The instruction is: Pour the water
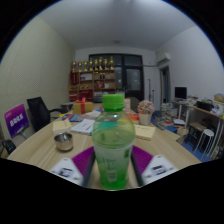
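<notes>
Two purple-padded fingers (84,160) of the hand-held gripper (113,165) sit lowest in view, closed in from either side on a clear plastic bottle with a green screw cap and a green label (113,148). Both pads press against the bottle's lower body, one on the left flank and one on the right, so the claw is only as wide as the bottle and has a firm hold of it. That bottle stands upright between the fingers, cap on, its top rising well above them — it blocks the middle of the scene behind.

Beyond the fingers stretches a light wooden tabletop (45,148). A small round metal cup (64,142) sits on it to the left of the bottle, well apart from it. Farther back lie scattered papers and small items (80,126), too small to name with confidence. At the table's far left stands a purple sign or screen (17,121), with a dark office chair (39,111) just beside it.

Against the back wall is a shelving unit stocked with colourful goods (93,78), possibly boxes and bottles.
</notes>
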